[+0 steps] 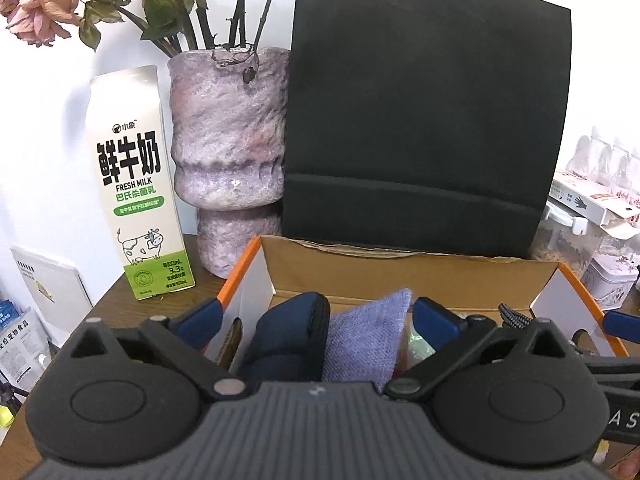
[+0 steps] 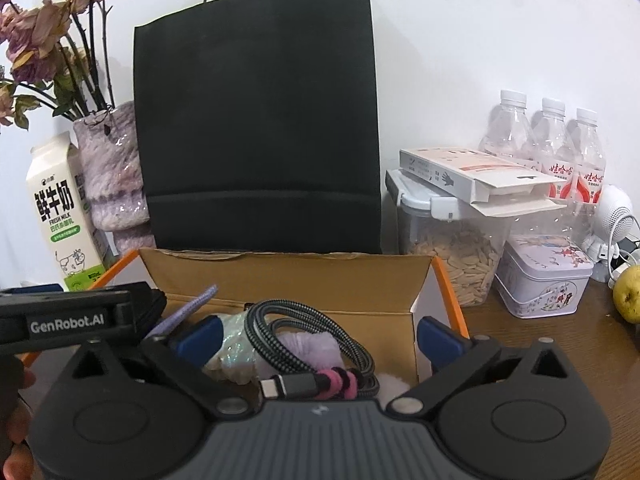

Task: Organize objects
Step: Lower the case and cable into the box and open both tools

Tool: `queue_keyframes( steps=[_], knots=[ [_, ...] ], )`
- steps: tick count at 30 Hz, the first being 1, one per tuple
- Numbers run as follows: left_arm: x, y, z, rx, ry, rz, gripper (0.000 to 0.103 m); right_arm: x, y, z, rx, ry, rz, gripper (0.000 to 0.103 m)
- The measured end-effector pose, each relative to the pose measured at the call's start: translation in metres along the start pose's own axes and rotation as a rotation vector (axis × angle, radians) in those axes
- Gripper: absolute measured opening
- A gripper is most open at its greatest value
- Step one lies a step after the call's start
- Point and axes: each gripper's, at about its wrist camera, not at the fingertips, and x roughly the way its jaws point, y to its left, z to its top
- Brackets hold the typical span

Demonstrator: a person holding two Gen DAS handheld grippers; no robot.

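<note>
Since the braided USB cable (image 2: pixel 316 340) lies loosely coiled in the orange-edged cardboard box (image 2: pixel 288 276), my wide-open, empty right gripper (image 2: pixel 320 336) could snag a loop, while my left gripper (image 1: pixel 316 320), equally spread and empty, may crowd the lavender pouch (image 1: pixel 366 336).

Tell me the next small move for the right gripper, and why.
Probably lower the right gripper and close on the coiled cable: its jaws stand open, empty, straddling the cable, which lies on top in the cardboard box. The left gripper hangs open over the pouches.
</note>
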Motion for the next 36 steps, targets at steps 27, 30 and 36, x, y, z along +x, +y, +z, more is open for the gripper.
queue_keyframes(
  steps=[27, 30, 36],
  knots=[
    [-0.017, 0.007, -0.002, -0.011, -0.02, 0.012, 0.103, -0.016, 0.004, 0.001, -0.018, -0.024, 0.019, 0.103],
    [-0.028, 0.007, -0.004, -0.004, -0.019, 0.011, 0.103, -0.025, 0.007, 0.0, -0.029, -0.029, 0.028, 0.103],
    [-0.057, 0.006, -0.013, 0.003, -0.03, -0.005, 0.103, -0.048, 0.01, -0.006, -0.039, -0.038, 0.038, 0.103]
  ],
)
